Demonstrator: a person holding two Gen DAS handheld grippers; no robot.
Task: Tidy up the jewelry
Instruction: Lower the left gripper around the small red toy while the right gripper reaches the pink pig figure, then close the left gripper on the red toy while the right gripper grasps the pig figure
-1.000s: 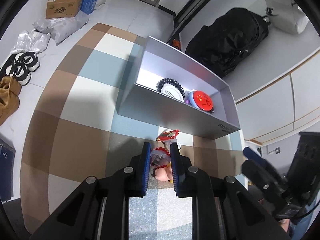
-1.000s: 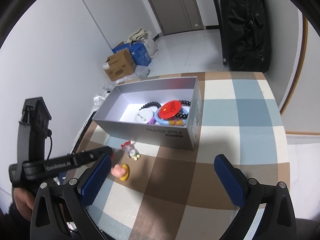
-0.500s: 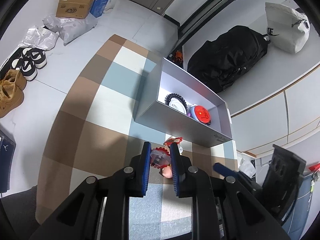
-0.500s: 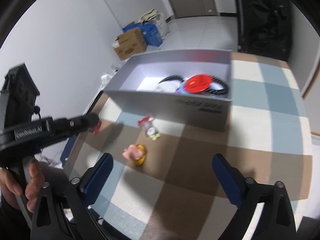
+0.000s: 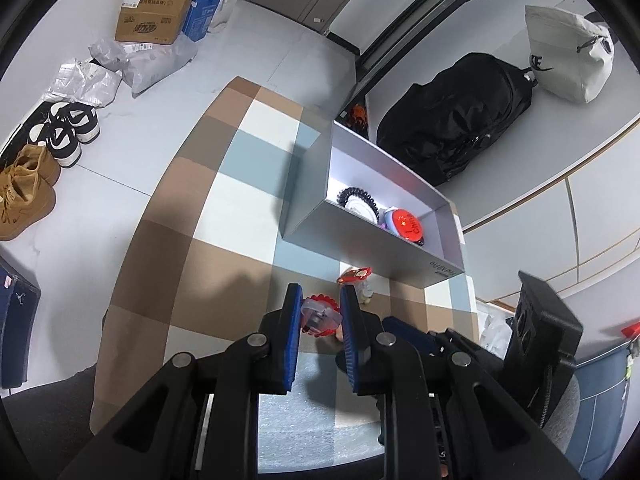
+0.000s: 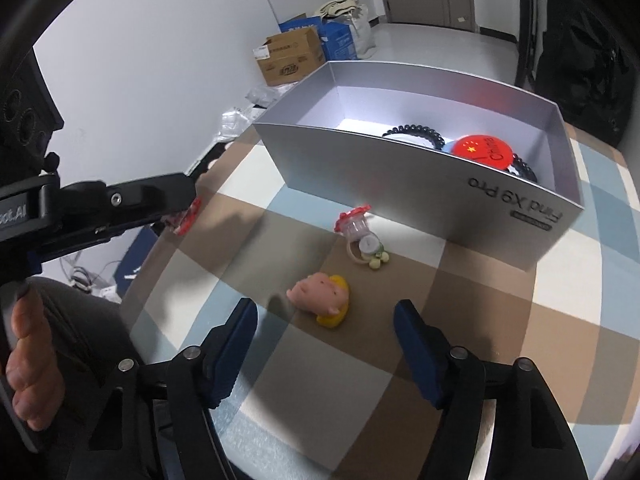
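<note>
My left gripper [image 5: 320, 314] is shut on a small red and clear trinket [image 5: 318, 316] and holds it well above the checked table; it also shows in the right wrist view [image 6: 182, 216] at the left. My right gripper [image 6: 325, 322] is open, low over a pink and yellow pig charm [image 6: 322, 294]. A red-topped clear trinket [image 6: 354, 224] and a green and white ring [image 6: 372, 250] lie in front of the grey box [image 6: 420, 184]. The box holds a red China badge [image 6: 482, 148] and black beads [image 6: 416, 130].
The checked table [image 5: 192, 232] ends at the left, with shoes [image 5: 60, 136], bags and cardboard boxes [image 5: 156, 16] on the floor beyond. A black backpack [image 5: 452, 128] lies behind the grey box. My right gripper's body [image 5: 536, 328] sits to the lower right of the left one.
My left gripper has risen and pulled back with the red trinket in it. My right gripper has come down and forward toward the pig charm, and stays open.
</note>
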